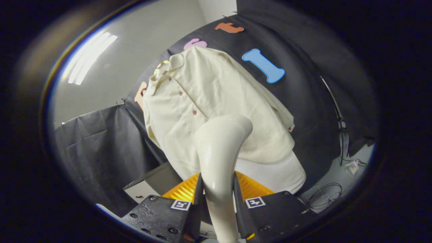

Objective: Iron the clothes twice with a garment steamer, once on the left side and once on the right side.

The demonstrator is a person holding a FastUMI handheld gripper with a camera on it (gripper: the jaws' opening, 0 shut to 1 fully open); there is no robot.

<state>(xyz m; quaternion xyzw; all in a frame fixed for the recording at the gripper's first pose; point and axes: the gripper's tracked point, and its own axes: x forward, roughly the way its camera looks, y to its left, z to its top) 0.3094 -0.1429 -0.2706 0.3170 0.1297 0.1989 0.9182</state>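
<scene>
Gripper view: the gripper (217, 194) is clamped on the handle of a cream garment steamer (221, 148), both fingers pressing its sides, w/ the steamer head rising just ahead of them. Beyond it hangs a cream button-front shirt (206, 101) against the black booth wall (310, 94); the steamer head overlaps the shirt's lower front, contact unclear. An orange ribbed object (184, 190) sits behind the fingers, a grey box (152, 182) beside it. Cables (324, 197) lie on the floor at the wall's foot.
</scene>
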